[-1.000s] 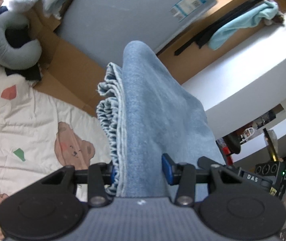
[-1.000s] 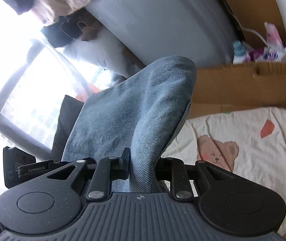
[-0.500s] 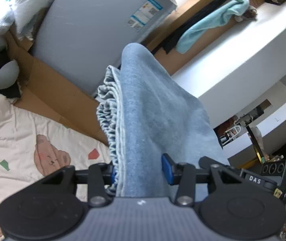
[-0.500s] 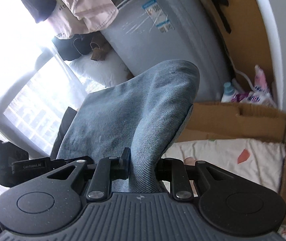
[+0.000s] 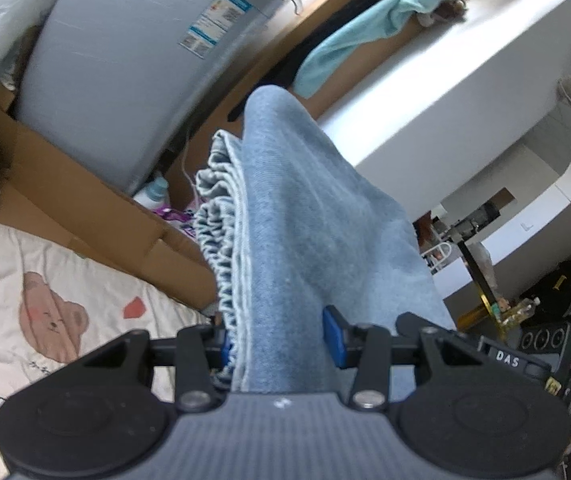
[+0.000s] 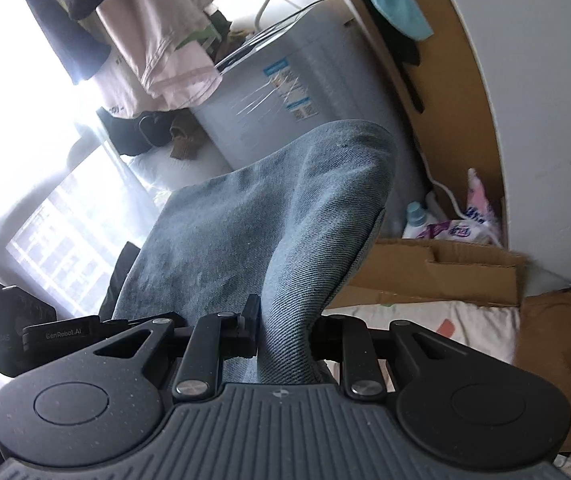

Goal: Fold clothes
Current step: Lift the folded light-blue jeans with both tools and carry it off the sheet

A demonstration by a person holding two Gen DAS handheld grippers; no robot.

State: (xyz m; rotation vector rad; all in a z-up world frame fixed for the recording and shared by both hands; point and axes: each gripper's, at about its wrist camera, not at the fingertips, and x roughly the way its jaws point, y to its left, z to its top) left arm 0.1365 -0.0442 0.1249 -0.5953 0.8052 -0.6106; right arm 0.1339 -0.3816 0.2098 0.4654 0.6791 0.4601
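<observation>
Garment: Though neither view shows its full extent, we find one blue denim garment (image 5: 309, 224) raised off the bear-print bedding (image 5: 45, 280), draped forward over both tools.
Left gripper: we record the left gripper (image 5: 277, 344) clamped on a thick bunch of the cloth, with a gathered, ruffled edge (image 5: 221, 240) (an elastic waistband, in our judgement) hanging on its left side.
Right gripper: we record the right gripper (image 6: 283, 330) pinched tight on a narrower fold of the same denim, with cloth filling the gap between the jaws.
Surroundings: a grey appliance (image 5: 125, 72) and flattened cardboard (image 5: 97, 208) stand behind the bedding; neither touches the garment.
Weight: we judge the denim moderately heavy for clothing; it sags under its own mass between the two holds.
Stiffness: soft but with body; it forms broad rounded folds, not fine creases, and should hold a fold once laid flat.
Slip: the coarse weave looks unlikely to slide from the pads; nothing fragile is evident.
Hold points: we recommend the waistband corners or side seams, where layers are thickest.
Risk: the gathered edge may bunch unevenly when lowered.
</observation>
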